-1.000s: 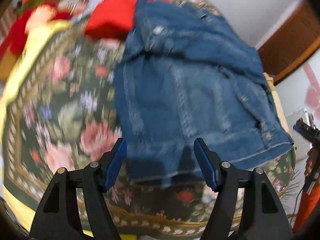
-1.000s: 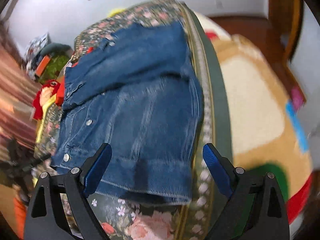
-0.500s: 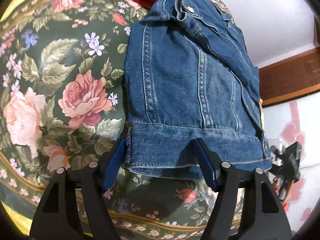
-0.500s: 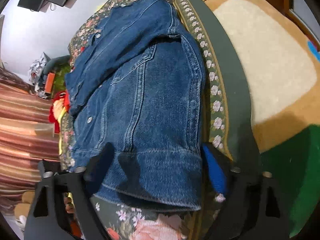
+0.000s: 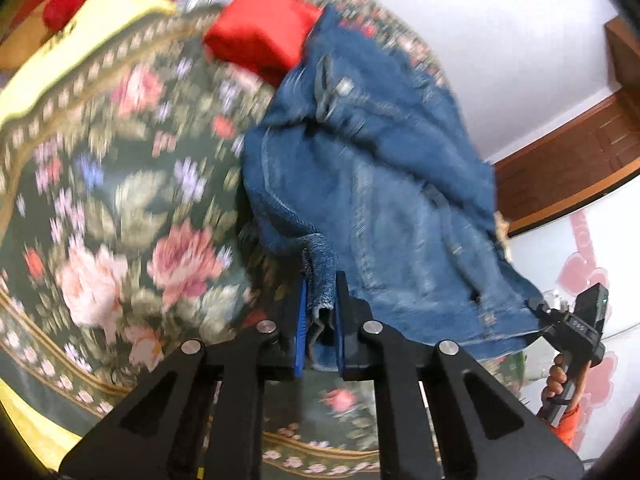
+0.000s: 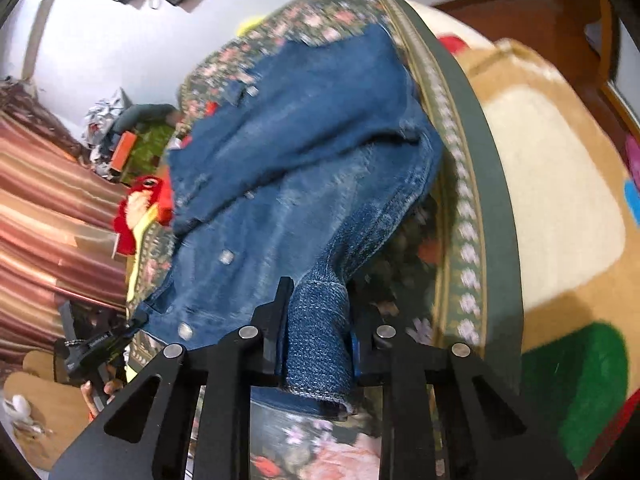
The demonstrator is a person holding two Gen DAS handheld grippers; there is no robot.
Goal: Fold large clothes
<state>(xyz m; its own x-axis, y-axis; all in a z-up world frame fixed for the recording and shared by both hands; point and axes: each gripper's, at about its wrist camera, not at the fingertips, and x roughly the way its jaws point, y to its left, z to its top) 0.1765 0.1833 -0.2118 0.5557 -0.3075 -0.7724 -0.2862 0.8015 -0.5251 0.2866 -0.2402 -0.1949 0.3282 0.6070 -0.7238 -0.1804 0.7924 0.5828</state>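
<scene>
With the denim jacket (image 5: pixel 384 184) already narrowed, sleeves laid in, on the floral bedspread (image 5: pixel 120 208), we clamp its hem at both corners: left gripper (image 5: pixel 320 308) pinched on one, right gripper (image 6: pixel 316 320) on the other. Hem lifted clear; the fold toward the collar, we judge, remains. Red garment (image 5: pixel 260 32) lies beyond.

1. My left wrist camera looks forward along my left gripper (image 5: pixel 320 316), close over the denim jacket (image 5: pixel 384 208), with the floral blanket (image 5: pixel 120 200) filling the left of the frame.
2. My right wrist camera looks along my right gripper (image 6: pixel 316 336) from the jacket's opposite corner.
3. Both views share jacket and blanket; each shows the other gripper at its lower edge.
</scene>
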